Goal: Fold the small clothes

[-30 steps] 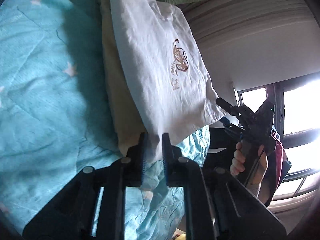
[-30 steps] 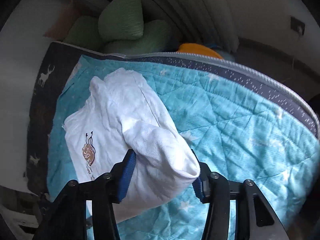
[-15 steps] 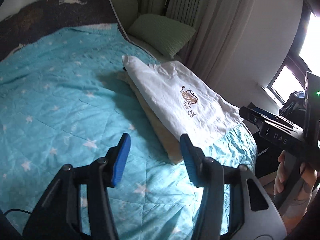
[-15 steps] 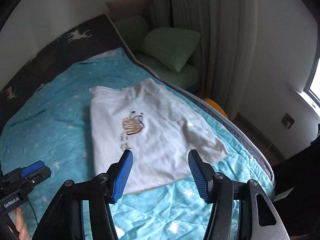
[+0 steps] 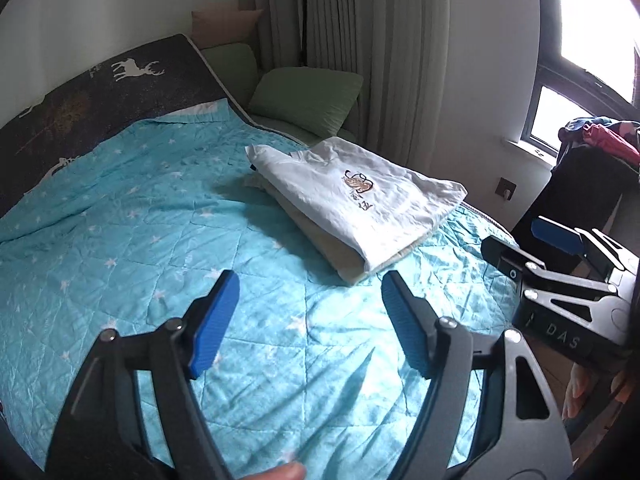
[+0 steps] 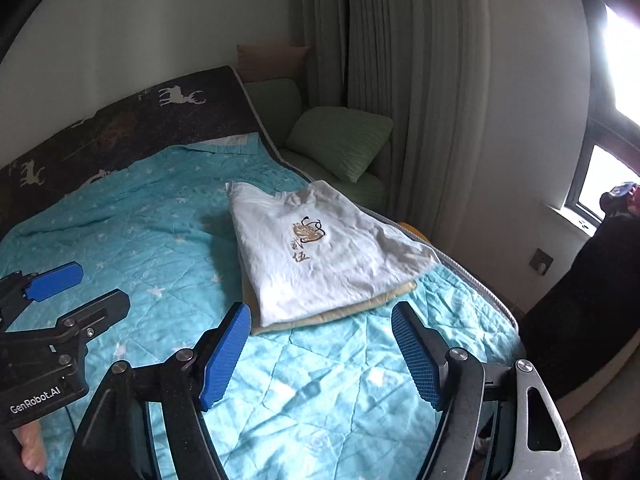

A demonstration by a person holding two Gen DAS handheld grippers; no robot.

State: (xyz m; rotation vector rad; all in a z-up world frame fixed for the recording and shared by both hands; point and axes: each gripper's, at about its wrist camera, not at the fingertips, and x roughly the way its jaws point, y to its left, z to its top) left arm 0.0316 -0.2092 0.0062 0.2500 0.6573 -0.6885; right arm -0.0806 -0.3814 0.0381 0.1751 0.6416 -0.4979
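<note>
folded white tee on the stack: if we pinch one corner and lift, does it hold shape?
Probably not. The white T-shirt looks thin, creased and soft, so it would likely droop and unfold from one corner. It seems light. It lies loosely on a cream folded garment, so a push may slide or bunch it.

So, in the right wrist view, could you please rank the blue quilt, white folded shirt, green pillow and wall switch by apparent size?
1. Blue quilt
2. White folded shirt
3. Green pillow, farther away
4. Wall switch
</note>
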